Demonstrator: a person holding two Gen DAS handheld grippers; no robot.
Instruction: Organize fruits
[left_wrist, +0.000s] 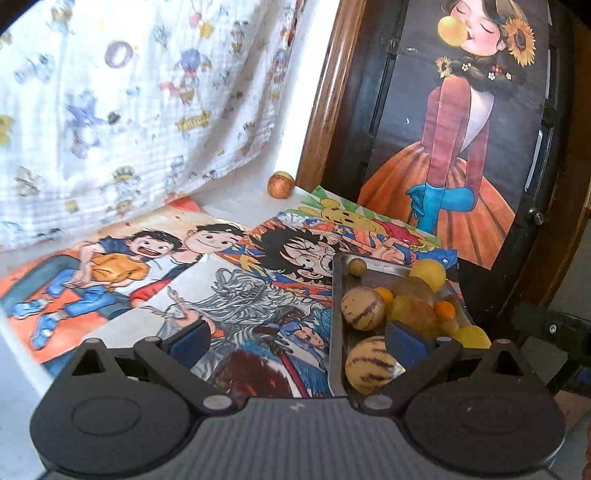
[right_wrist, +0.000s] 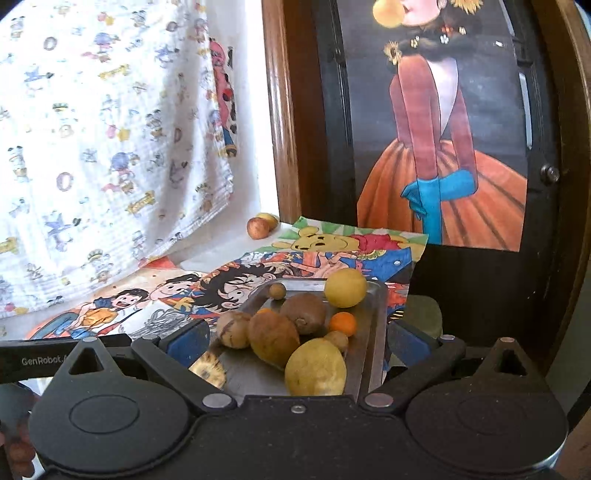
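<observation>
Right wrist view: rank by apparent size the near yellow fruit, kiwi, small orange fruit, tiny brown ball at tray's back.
1. Near yellow fruit, though nearness to the camera inflates it
2. Kiwi
3. Small orange fruit
4. Tiny brown ball

Open passage is afforded over the drawing-covered worktop (left_wrist: 155, 280) left of the fruit-crowded metal tray (right_wrist: 376, 317); the rear is closed by hanging cloth (left_wrist: 122, 110) and a framed panel (left_wrist: 461, 122).
</observation>
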